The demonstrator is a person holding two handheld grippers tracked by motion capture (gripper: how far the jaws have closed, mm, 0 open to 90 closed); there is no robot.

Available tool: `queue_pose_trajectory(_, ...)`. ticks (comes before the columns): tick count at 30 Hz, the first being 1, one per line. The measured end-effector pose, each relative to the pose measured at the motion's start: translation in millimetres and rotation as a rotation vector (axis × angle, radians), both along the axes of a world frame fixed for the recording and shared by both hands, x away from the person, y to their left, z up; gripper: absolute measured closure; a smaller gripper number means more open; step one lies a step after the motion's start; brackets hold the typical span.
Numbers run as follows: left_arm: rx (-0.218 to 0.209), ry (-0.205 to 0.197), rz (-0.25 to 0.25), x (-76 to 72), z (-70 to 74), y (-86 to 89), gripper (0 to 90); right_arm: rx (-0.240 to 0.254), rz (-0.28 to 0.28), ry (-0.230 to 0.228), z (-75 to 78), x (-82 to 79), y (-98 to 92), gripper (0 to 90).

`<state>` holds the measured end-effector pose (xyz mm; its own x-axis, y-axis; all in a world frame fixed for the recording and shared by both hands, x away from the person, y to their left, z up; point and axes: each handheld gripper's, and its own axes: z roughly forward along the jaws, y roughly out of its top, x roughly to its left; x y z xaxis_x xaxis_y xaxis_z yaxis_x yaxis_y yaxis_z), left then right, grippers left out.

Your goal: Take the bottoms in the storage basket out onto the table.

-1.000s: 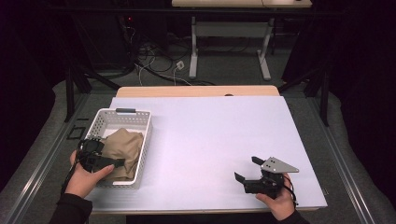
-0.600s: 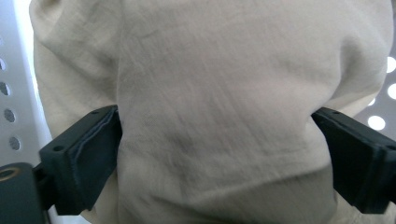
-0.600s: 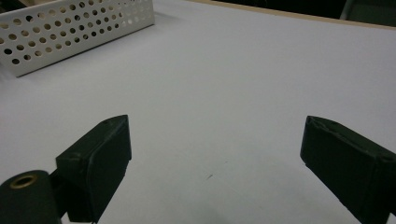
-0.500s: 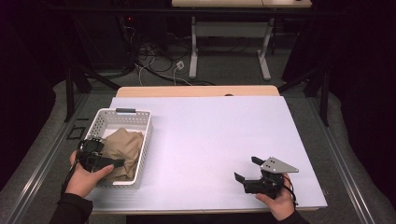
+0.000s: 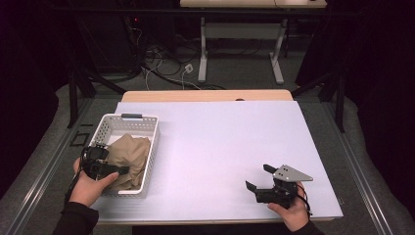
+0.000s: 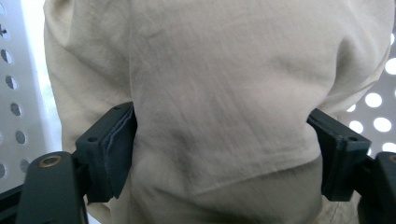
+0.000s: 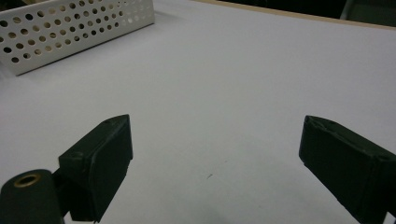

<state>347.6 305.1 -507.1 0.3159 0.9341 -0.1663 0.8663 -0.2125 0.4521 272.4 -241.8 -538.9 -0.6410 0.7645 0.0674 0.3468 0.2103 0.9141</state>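
right tool (image 7: 212, 172): jaws wide apart, nothing between | white table (image 7: 243, 84) beneath | perforated basket (image 7: 70, 30) far-left

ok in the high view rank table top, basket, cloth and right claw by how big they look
1. table top
2. basket
3. cloth
4. right claw, though its whole tool looks close to the cloth's showing part

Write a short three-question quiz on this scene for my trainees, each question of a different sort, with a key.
1. True or false: the beige cloth lies inside the white basket.
2. Which gripper has the cloth between its jaws? A) left gripper B) right gripper
3. Fill in: the right gripper's jaws stand ____ over the bare table.

Key: 1 true; 2 A; 3 open.
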Motion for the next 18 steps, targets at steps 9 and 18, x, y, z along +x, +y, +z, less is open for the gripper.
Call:
queue_pose_trajectory(9,0.023,-0.007,0.010,-0.1,-0.2,-1.5,27.8,-0.003,-0.001,0.001,-0.3,0.0,0.5,10.1)
queue_pose_trajectory(18,0.042,-0.013,0.005,-0.7,0.0,-0.9,34.3,-0.010,0.002,0.002,-0.7,-0.2,1.0,10.9)
